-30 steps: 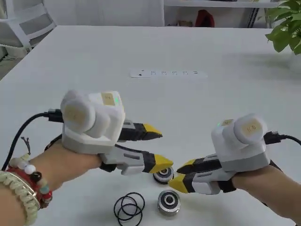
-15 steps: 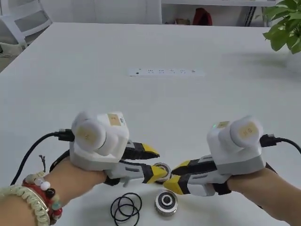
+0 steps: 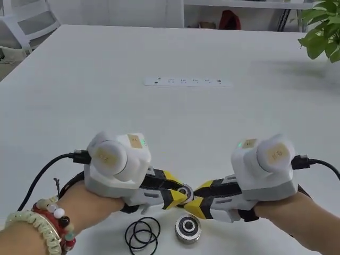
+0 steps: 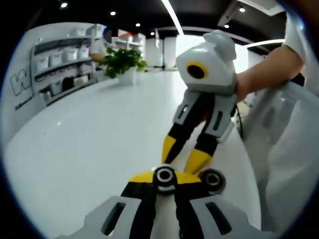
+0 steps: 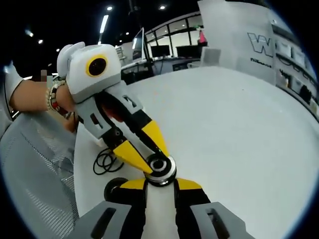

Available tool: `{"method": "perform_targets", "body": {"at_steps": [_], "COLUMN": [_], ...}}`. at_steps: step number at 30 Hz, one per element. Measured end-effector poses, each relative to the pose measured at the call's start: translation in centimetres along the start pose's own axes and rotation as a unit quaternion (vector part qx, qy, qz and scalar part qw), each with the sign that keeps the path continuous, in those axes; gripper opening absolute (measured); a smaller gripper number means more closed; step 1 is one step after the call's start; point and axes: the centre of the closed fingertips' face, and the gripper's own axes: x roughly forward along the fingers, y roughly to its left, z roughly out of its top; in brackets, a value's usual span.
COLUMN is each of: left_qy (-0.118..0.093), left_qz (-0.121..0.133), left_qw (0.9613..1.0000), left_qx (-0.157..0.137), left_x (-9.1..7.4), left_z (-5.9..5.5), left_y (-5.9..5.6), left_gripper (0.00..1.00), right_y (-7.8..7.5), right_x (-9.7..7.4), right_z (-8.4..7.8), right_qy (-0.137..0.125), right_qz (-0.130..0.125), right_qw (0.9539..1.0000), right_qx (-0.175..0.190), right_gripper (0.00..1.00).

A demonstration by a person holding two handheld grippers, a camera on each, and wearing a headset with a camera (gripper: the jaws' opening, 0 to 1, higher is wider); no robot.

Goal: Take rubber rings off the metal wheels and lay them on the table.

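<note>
Metal wheel (image 3: 185, 192) pinched in jaws of left hand-held gripper (image 3: 179, 194).

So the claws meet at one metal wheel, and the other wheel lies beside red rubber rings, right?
Not red: the head view shows the rubber rings black. The left claw and right claw do meet at one metal wheel, the other wheel beside the rings.

A: Where was there room?
B: Far half of the table (image 3: 95, 64) — open top, just a power strip (image 3: 187, 82) lying across the mid. Wide lanes either side of it.
A: Near edge?
B: Tight. Left gripper (image 3: 180, 192) & right gripper (image 3: 197, 197) sat tip to tip — no pass between them. On their near side, a wheel (image 3: 188, 227) w/ loose rubber rings (image 3: 142, 234) just beside. Cable (image 3: 45, 170) trailed off L, second cable (image 3: 319, 162) off R; plant (image 3: 321, 24) at far R corner.
</note>
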Motion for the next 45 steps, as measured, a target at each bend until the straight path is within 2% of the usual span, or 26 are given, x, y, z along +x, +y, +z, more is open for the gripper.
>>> {"method": "perform_targets", "body": {"at_steps": [3,4,6,8,12,14,18,20,23,26,31,35,39,40,43,44,45], "left_qy": [-0.004,-0.005,-0.005,-0.004,-0.008,-0.009,-0.006,-0.005,-0.005,-0.004,-0.004,-0.005,-0.005,-0.006,-0.005,-0.005,-0.005], "left_qz": [0.002,0.003,0.004,0.007,0.010,0.012,0.014,0.015,0.016,0.016,0.016,0.015,0.015,0.015,0.016,0.016,0.016], "left_qw": [1.0000,1.0000,1.0000,1.0000,0.9999,0.9999,0.9999,0.9999,0.9999,0.9999,0.9999,0.9999,0.9999,0.9999,0.9999,0.9999,0.9999], "left_qx": [-0.003,-0.003,-0.004,-0.004,-0.010,-0.009,-0.007,-0.005,-0.004,-0.004,-0.002,-0.001,-0.001,0.000,0.000,0.000,0.000], "left_x": [0.0,-0.1,-0.1,-0.1,-0.2,-0.2,-0.2,-0.3,-0.3,-0.3,-0.4,-0.4,-0.5,-0.5,-0.5,-0.5,-0.5], "left_z": [0.0,0.0,0.0,0.0,0.0,0.0,0.0,0.0,0.0,0.0,-0.1,0.0,0.0,-0.1,-0.1,0.0,0.0], "left_y": [0.0,-0.1,-0.1,-0.1,0.0,-0.1,-0.1,-0.1,-0.1,-0.1,-0.2,-0.2,-0.3,-0.2,-0.3,-0.3,-0.3], "left_gripper": [0.14,0.14,0.14,0.14,0.14,0.14,0.14,0.14,0.14,0.14,0.14,0.14,0.14,0.14,0.14,0.14,0.14], "right_y": [0.0,-0.2,-0.1,-0.4,-0.4,-0.8,-1.2,-1.3,-1.3,-1.4,-1.3,-1.2,-1.1,-1.2,-1.2,-1.2,-1.0], "right_x": [-0.1,-0.2,-0.1,-0.2,-0.1,-0.2,-0.2,-0.3,-0.4,-0.6,-0.8,-1.0,-1.1,-1.2,-1.4,-1.5,-1.4], "right_z": [-0.1,-0.5,-0.5,-0.4,-0.4,-0.4,-0.4,-0.5,-0.5,-0.3,-0.3,-0.1,0.0,0.3,1.1,0.5,0.7], "right_qy": [0.006,0.018,0.014,0.014,0.018,0.021,0.027,0.023,0.017,0.006,-0.008,-0.021,-0.024,-0.032,-0.058,-0.040,-0.046], "right_qz": [-0.001,-0.006,-0.004,-0.013,-0.015,-0.025,-0.038,-0.034,-0.030,-0.024,-0.007,0.004,0.007,0.007,0.021,0.021,0.020], "right_qw": [0.9999,0.9996,0.9997,0.9994,0.9993,0.9992,0.9988,0.9982,0.9977,0.9948,0.9907,0.9854,0.9842,0.9831,0.9746,0.9763,0.9767], "right_qx": [-0.009,-0.021,-0.022,-0.030,-0.029,-0.024,0.017,0.043,0.058,0.099,0.135,0.169,0.176,0.180,0.215,0.212,0.209], "right_gripper": [0.14,0.11,0.07,0.02,0.01,0.00,0.00,0.00,0.00,0.00,0.00,0.00,0.00,0.00,0.00,0.00,0.00]}}
